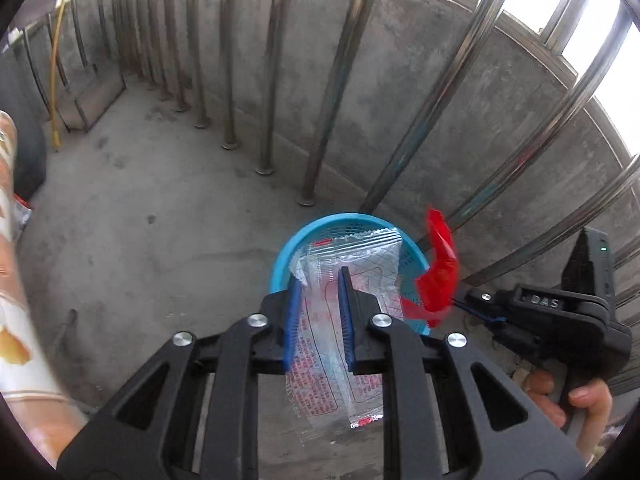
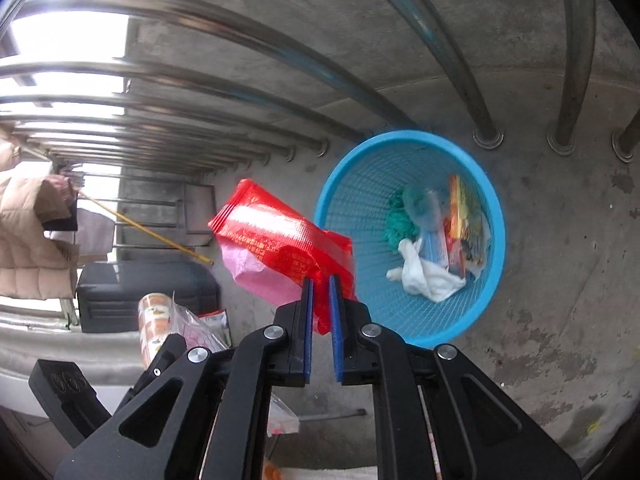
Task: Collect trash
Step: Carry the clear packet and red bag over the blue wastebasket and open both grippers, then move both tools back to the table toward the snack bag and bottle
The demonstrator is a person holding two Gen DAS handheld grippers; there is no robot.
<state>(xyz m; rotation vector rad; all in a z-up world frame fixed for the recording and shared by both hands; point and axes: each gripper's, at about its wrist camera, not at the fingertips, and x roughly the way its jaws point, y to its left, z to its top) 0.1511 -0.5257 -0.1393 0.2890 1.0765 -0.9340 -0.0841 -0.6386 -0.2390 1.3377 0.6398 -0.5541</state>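
Observation:
A blue mesh basket [image 1: 288, 248] stands on the concrete floor by the railing; it also shows in the right wrist view [image 2: 352, 184], holding several pieces of trash. My left gripper [image 1: 320, 280] has its jaws parted around a clear wrapper with red print [image 1: 352, 264] that hangs over the basket; the pads look apart from it. My right gripper [image 2: 320, 284] is shut on a red wrapper [image 2: 280, 236] with a pink inner side, held just left of the basket. The red wrapper [image 1: 438, 272] and right gripper [image 1: 464, 302] show at the basket's right in the left wrist view.
Steel railing bars [image 1: 340, 80] and a low concrete wall [image 1: 420, 100] stand behind the basket. More wrappers [image 2: 192, 324] and a patterned cup [image 2: 154, 320] lie at the left. A black case [image 2: 140, 292] and hanging clothes [image 2: 32, 240] are farther left.

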